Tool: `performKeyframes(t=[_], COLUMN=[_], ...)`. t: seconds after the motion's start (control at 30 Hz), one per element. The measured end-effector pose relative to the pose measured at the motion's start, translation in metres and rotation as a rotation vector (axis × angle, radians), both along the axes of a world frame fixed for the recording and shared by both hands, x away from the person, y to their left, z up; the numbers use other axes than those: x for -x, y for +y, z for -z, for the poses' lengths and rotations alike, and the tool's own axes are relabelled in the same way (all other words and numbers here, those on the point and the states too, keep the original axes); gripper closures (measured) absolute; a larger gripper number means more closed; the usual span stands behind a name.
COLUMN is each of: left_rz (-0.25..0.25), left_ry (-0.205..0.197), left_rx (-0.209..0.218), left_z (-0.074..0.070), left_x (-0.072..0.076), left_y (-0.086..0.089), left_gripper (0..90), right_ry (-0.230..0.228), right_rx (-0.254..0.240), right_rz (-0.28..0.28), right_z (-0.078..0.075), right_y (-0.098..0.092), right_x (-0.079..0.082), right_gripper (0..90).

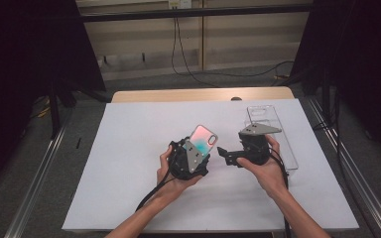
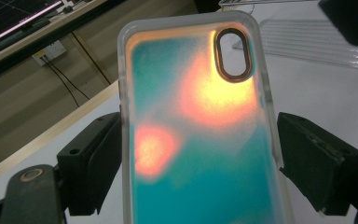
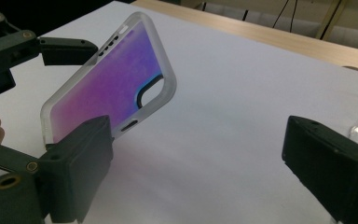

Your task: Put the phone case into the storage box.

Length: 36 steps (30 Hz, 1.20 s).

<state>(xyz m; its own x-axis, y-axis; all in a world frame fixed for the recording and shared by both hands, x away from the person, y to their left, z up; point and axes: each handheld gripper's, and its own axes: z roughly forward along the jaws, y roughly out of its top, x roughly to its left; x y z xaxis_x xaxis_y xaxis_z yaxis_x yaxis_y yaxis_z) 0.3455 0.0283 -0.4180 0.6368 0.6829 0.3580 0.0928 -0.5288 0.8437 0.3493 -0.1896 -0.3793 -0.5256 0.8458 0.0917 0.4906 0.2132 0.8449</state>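
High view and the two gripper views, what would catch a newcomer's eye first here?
The colourful phone case, teal with orange and pink patches, stands out: the left gripper is shut on it, holding it raised above the middle of the white sheet. Right beside it the right gripper points at the case with its jaws wide open and nothing between them. Behind that gripper a clear plastic tray lies on the sheet's right side.

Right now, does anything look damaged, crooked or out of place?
Nothing stands out. The left gripper clamps the phone case squarely by its side edges; the right gripper is open, and the clear tray lies flat on the white sheet.
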Motion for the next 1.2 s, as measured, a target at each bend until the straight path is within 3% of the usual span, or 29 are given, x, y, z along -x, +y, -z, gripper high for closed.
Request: performKeyframes(t=[0.13,0.23,0.43,0.5,0.6,1.03,1.2], left_rz=[0.000,-0.005,-0.002,-0.004,0.000,0.011,0.014], left_ry=[-0.018,-0.027,-0.030,-0.033,-0.040,-0.043,-0.044], left_rx=[-0.004,-0.004,0.006,0.005,-0.002,-0.016,-0.022], left_z=[0.000,0.001,0.001,0.001,0.002,0.004,0.007], left_x=[0.001,0.001,0.001,0.001,0.001,0.004,0.004], left_y=[-0.002,-0.002,-0.003,-0.003,-0.005,-0.009,-0.012], left_gripper=[16.9,16.9,16.9,16.9,16.9,16.9,16.9], right_ry=[0.011,0.010,0.071,0.071,0.096,0.210,0.239], right_rx=[0.023,0.043,0.006,0.006,-0.035,-0.087,-0.086], right_rz=[-0.003,0.030,0.033,0.042,0.034,0.029,0.036], right_z=[0.000,-0.003,-0.005,-0.005,-0.006,-0.006,-0.004], right_y=[0.005,0.006,0.004,0.006,0.006,0.017,0.020], right_x=[-0.003,-0.004,-0.008,-0.008,-0.010,-0.018,-0.019], right_gripper=[6.9,10.6,27.5,31.5,39.6,60.1,67.5])
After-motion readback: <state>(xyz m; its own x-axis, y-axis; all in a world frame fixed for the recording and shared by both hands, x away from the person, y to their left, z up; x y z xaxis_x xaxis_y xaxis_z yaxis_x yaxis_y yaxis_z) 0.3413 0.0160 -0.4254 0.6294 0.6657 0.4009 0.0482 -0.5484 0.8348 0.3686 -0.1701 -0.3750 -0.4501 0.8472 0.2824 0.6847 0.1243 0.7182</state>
